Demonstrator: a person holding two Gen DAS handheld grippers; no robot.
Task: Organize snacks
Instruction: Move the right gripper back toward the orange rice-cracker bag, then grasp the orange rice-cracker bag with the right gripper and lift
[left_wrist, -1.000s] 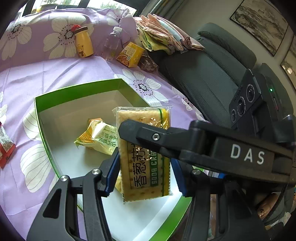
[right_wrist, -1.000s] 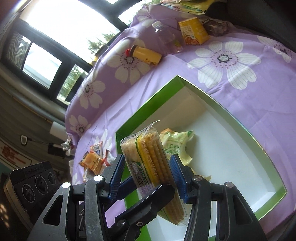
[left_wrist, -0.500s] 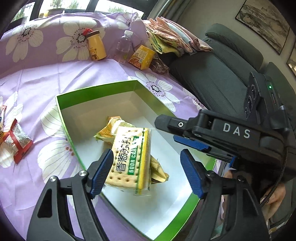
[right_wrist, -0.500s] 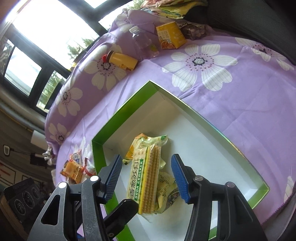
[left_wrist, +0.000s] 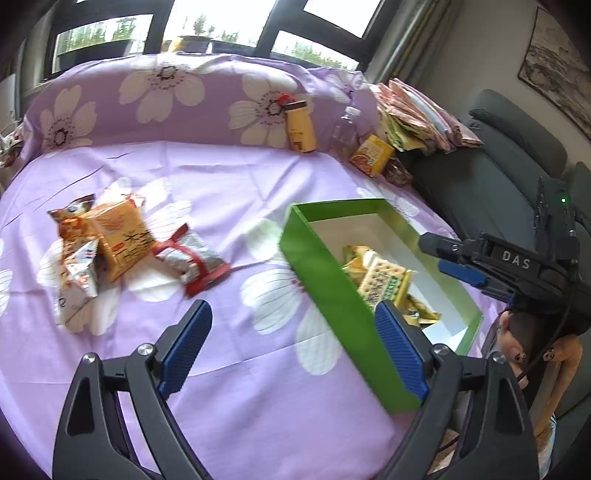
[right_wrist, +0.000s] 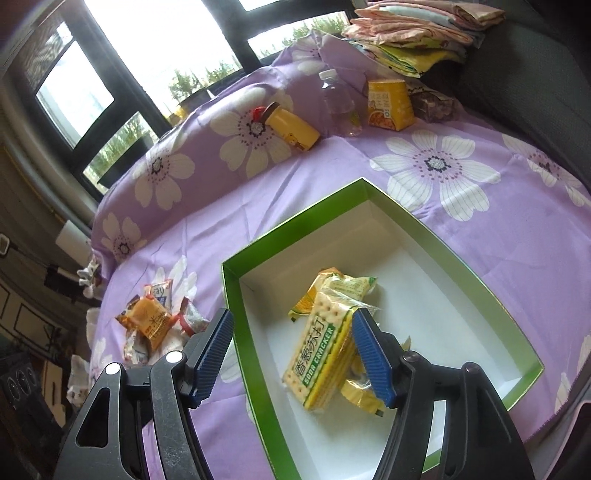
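Note:
A green box (right_wrist: 258, 376) with a white inside sits on the purple flowered cloth. A soda cracker pack (right_wrist: 321, 354) lies in it on top of yellow snack bags (right_wrist: 343, 286). The box (left_wrist: 332, 291) and crackers (left_wrist: 384, 282) also show in the left wrist view. My right gripper (right_wrist: 291, 358) is open and empty, above the box's near-left corner. My left gripper (left_wrist: 291, 347) is open and empty, over the cloth left of the box. An orange snack pack (left_wrist: 120, 236), a red-and-silver pack (left_wrist: 192, 258) and white packets (left_wrist: 79, 284) lie loose on the cloth at left.
At the back of the cloth stand a yellow bottle (left_wrist: 301, 127), a clear bottle (left_wrist: 343, 129) and a yellow carton (left_wrist: 371, 155). Folded cloths (left_wrist: 417, 114) lie on a dark sofa (left_wrist: 495, 173) at the right. The right gripper's body (left_wrist: 517, 266) reaches over the box.
Both grippers opened and let go of the cracker pack, which now lies in the box. Both pulled back, and the left swung left toward the loose snacks.

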